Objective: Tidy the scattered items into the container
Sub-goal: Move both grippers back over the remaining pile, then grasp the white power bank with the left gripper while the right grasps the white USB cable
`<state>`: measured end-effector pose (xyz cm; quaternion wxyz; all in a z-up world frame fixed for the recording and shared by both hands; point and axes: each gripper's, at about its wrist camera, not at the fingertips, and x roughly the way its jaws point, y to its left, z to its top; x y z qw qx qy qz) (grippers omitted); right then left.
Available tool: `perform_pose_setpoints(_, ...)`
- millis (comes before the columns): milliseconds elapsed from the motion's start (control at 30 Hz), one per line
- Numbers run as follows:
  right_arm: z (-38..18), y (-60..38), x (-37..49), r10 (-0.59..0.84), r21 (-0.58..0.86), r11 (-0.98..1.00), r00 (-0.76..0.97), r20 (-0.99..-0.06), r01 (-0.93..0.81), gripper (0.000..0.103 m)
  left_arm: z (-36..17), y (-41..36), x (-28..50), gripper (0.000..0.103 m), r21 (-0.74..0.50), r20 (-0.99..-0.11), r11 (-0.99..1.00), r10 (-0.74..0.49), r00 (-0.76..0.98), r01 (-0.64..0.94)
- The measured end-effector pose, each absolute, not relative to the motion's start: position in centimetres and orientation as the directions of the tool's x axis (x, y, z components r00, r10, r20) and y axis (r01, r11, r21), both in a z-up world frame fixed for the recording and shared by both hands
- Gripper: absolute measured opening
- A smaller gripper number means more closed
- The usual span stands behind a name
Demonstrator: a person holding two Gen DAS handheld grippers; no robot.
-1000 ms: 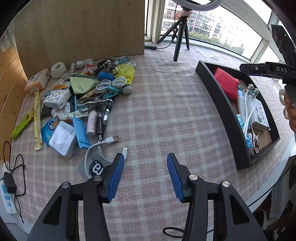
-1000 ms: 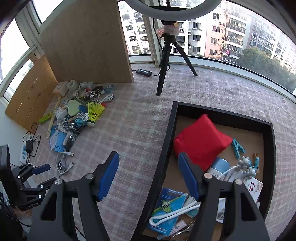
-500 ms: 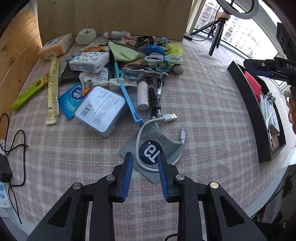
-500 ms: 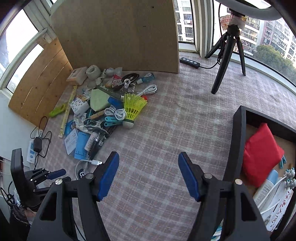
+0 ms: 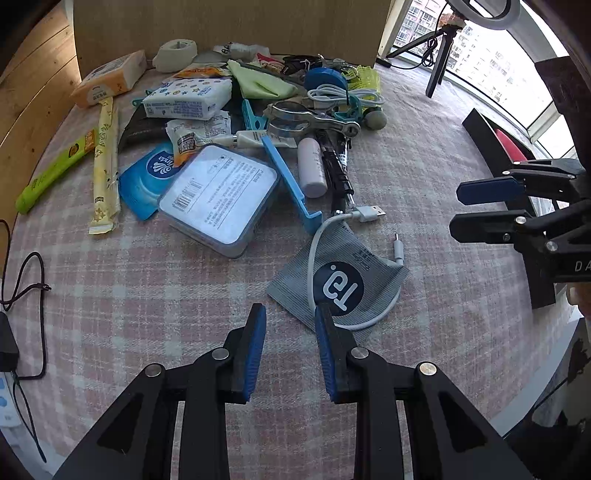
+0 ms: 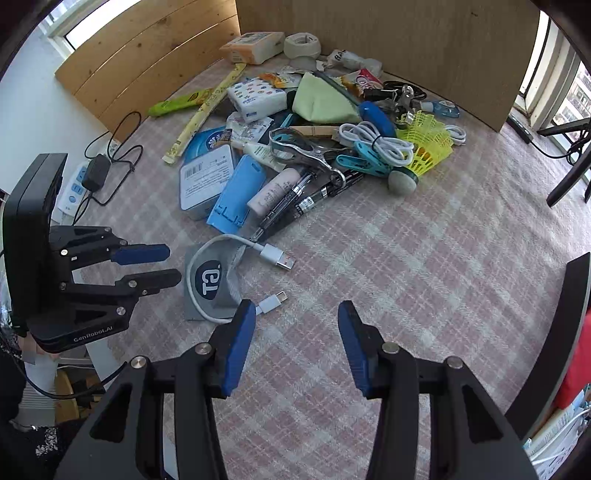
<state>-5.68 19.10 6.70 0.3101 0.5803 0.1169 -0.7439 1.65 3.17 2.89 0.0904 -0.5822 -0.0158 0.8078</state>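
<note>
A pile of scattered items (image 5: pixel 236 122) lies on the checked tablecloth, among them a tin box (image 5: pixel 221 192), a yellow shuttlecock (image 6: pixel 428 147) and pens. Nearest to me is a grey pouch (image 5: pixel 340 284) (image 6: pixel 210 277) with a white USB cable (image 5: pixel 314 258) (image 6: pixel 236 242) looped over it. My left gripper (image 5: pixel 290 317) (image 6: pixel 170 264) hovers at the pouch's near-left corner, its jaws narrow and empty. My right gripper (image 6: pixel 295 314) (image 5: pixel 456 208) hangs over bare cloth just right of the cable's small plug; its jaws are closing with nothing between them. The black tray (image 5: pixel 484 147) (image 6: pixel 569 314) stands to the right.
A red cloth (image 5: pixel 511 146) lies in the tray. Wooden boards (image 5: pixel 221 22) wall off the back and left. A power strip with an adapter (image 6: pixel 77 188) sits past the left table edge. A tripod (image 5: pixel 439 55) stands at the back right.
My left gripper came down toward the grey pouch and its jaws narrowed. My right gripper swung from above the tray over to the pile, and its jaws have drawn closer.
</note>
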Motion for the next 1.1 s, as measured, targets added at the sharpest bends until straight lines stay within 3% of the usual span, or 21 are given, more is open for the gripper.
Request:
perform_pose_setpoints(200, 6.5, 17.8, -6.1, -0.34, 0.204, -0.787, -0.133, -0.931, 0.583, 0.046, 3.6, -0.1, 0.5, 0.025, -0.103, -0.932, -0.993, 0.114, -0.343, -0.053)
perform_pose_setpoints(267, 6.6, 17.1, -6.4, -0.329, 0.168, -0.767, -0.156, -0.931, 0.62, 0.046, 4.0, -0.8, -0.1, 0.032, -0.093, -0.93, -0.993, 0.111, -0.35, -0.07)
perform_pose_setpoints(333, 6.3, 16.2, -6.5, -0.318, 0.139, -0.714, -0.141, -0.938, 0.686, 0.046, 4.1, -0.9, -0.8, 0.057, -0.051, -0.931, -0.994, 0.082, -0.355, -0.096)
perform_pose_setpoints(367, 6.1, 15.8, -6.5, -0.304, 0.118, -0.688, -0.137, -0.943, 0.716, 0.046, 4.3, -0.8, -1.1, 0.06, -0.027, -0.93, -0.993, 0.067, -0.362, -0.114)
perform_pose_setpoints(567, 5.4, 13.8, -6.7, -0.262, 0.035, -0.575, -0.143, -0.954, 0.818, 0.046, 3.9, 0.4, -3.1, 0.063, 0.041, -0.939, -0.963, 0.053, -0.34, -0.265)
perform_pose_setpoints(633, 5.1, 13.1, -6.8, -0.26, 0.03, -0.545, -0.134, -0.956, 0.838, 0.046, 3.6, 0.6, -3.5, 0.068, 0.042, -0.943, -0.959, 0.055, -0.329, -0.28)
perform_pose_setpoints(1100, 2.4, 9.9, -8.0, -0.211, 0.02, -0.444, -0.083, -0.974, 0.896, 0.043, 1.7, 1.1, -5.6, 0.071, 0.046, -0.956, -0.942, 0.056, -0.289, -0.332)
